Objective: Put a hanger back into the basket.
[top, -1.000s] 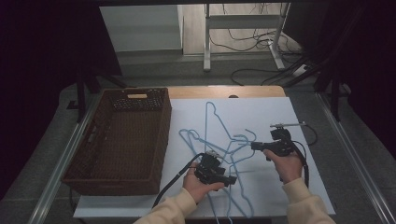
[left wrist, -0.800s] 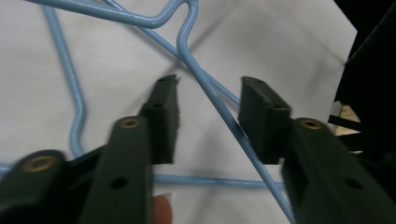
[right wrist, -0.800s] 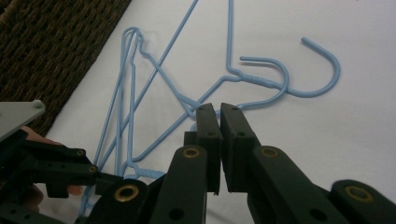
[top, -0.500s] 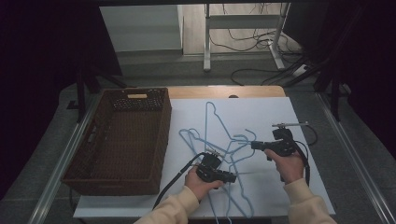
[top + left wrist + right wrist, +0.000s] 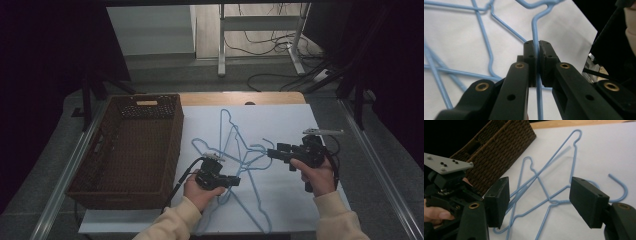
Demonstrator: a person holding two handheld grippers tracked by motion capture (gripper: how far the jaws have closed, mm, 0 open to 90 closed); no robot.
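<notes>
Left gripper view: jaws of left gripper (image 5: 536, 62) just closed, pinching one wire of the blue hangers (image 5: 486, 47). High view: hangers tangled in a pile on the white sheet (image 5: 300, 115) of the table, just right of the wicker basket (image 5: 130, 145); left gripper at the pile's near edge. Right gripper (image 5: 541, 205), right of the basket beyond the pile: jaws just spread wide, nothing between them. No readable writing or brand anywhere.
</notes>
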